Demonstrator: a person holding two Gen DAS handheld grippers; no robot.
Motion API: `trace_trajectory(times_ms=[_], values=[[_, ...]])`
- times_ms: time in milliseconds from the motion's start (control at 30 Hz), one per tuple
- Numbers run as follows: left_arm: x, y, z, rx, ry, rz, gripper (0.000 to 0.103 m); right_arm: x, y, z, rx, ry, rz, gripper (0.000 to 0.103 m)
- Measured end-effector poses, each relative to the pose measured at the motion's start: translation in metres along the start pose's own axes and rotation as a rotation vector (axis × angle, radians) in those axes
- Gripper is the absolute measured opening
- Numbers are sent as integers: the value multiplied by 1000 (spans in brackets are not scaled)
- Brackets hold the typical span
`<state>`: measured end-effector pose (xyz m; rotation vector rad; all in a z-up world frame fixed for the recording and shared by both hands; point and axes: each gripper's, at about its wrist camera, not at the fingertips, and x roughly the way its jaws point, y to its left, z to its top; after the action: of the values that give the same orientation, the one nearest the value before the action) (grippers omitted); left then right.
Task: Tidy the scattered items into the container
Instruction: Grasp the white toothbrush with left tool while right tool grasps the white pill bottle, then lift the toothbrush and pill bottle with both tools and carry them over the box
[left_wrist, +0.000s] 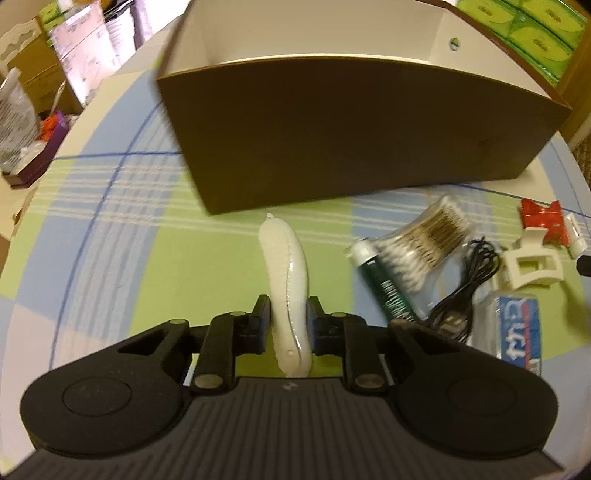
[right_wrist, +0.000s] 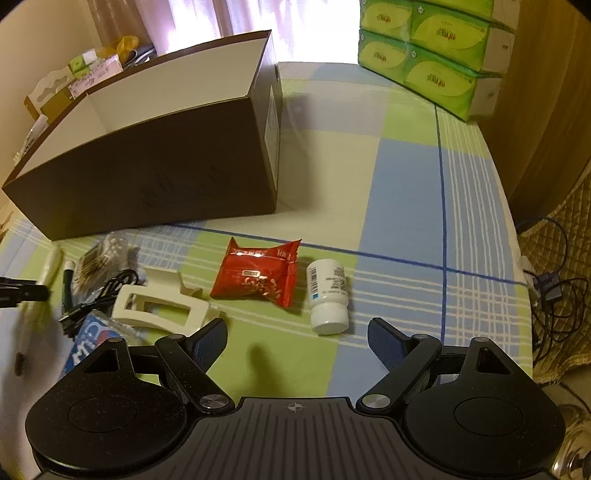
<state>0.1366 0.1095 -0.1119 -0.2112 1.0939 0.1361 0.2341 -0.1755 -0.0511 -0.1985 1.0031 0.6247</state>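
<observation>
The left gripper has its jaws closed on a long white packet, clamping it near its lower end. The packet's long axis runs straight forward along the fingers, curving slightly, and its far tip points at the near wall of the brown box. The tip stops just short of that wall, and the packet looks raised off the checked tablecloth. The box is open at the top, with white inner walls.

To the right of the box's near wall, other things lie scattered on the cloth: a bag of cotton swabs, a green tube pointing diagonally away from the box, a coiled black cable, a cream hair clip, a blue-and-white pack, a red snack packet and a white bottle. The bottle lies on its side, its cap end pointing away from the box.

The right gripper hangs wide open over the cloth, holding nothing, just on the near side of the bottle. Green tissue packs are stacked well beyond the box's right end.
</observation>
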Motion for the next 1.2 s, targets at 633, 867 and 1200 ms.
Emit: trace_trajectory(times_ms=[633, 867, 1200], values=[[3, 17, 6, -16, -5, 23, 18, 34, -15, 15, -107, -31, -54, 45], [6, 13, 9, 24, -7, 32, 18, 33, -8, 12, -97, -49, -62, 33], [-3, -1, -4, 70, 6, 34, 18, 21, -4, -3, -95, -38, -60, 33]])
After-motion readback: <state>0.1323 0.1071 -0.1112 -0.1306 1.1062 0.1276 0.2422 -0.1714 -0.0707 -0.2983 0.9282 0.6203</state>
